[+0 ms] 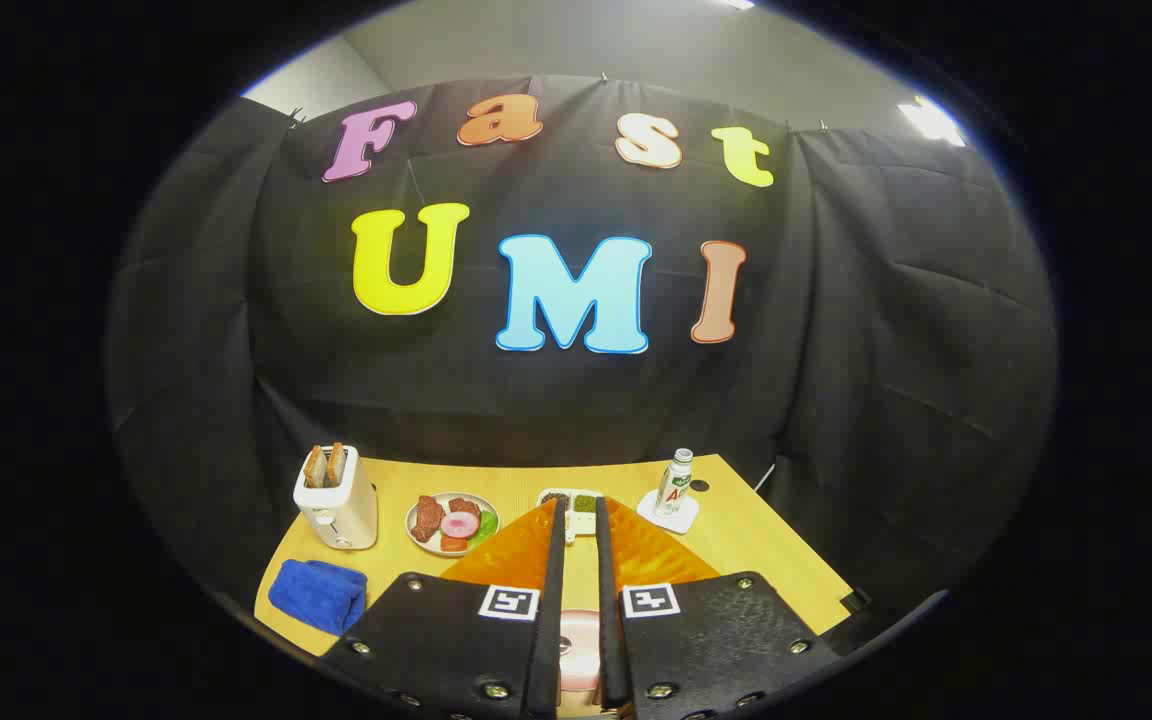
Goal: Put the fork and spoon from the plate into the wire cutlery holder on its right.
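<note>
My gripper is held high above the yellow table and looks along it towards the booth's wall. Its two fingers stand almost together, with only a narrow slit between them and nothing gripped there. Low in that slit, close to the gripper's body, I see part of a pink round plate. The fingers hide the rest of it and whatever lies on it.
Beyond the fingers to the left are a white toaster holding toast, a plate of food and a folded blue cloth. Just past the fingertips lies a small white dish. A bottle stands on a white coaster to the right.
</note>
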### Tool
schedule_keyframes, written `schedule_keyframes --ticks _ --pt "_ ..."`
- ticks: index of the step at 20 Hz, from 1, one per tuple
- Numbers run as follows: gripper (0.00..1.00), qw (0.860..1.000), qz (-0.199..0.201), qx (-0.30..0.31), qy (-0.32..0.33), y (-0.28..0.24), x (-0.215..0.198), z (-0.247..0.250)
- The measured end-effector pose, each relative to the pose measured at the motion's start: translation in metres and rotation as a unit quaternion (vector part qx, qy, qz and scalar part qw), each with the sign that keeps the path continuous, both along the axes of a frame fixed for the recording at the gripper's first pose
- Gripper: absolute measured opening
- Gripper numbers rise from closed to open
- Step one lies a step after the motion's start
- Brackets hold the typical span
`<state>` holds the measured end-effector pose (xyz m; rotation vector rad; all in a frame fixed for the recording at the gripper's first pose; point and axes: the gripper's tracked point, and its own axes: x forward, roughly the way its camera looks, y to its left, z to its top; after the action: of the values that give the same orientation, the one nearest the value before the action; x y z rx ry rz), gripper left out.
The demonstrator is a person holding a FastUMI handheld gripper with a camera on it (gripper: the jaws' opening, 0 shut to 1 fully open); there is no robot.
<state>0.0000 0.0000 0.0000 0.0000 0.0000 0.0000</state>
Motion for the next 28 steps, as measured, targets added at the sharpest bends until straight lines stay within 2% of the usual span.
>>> schedule_keyframes --ticks 9,18,25,28 --pt "0.16 0.999 -0.005 0.008 0.033 -0.003 0.007 -0.024" --pt "0.17 0.994 -0.013 0.013 0.108 -0.008 0.017 -0.094" --pt "0.17 0.978 -0.017 0.012 0.207 -0.008 0.028 -0.18" --pt "0.17 0.962 -0.021 0.007 0.273 -0.008 0.027 -0.228"
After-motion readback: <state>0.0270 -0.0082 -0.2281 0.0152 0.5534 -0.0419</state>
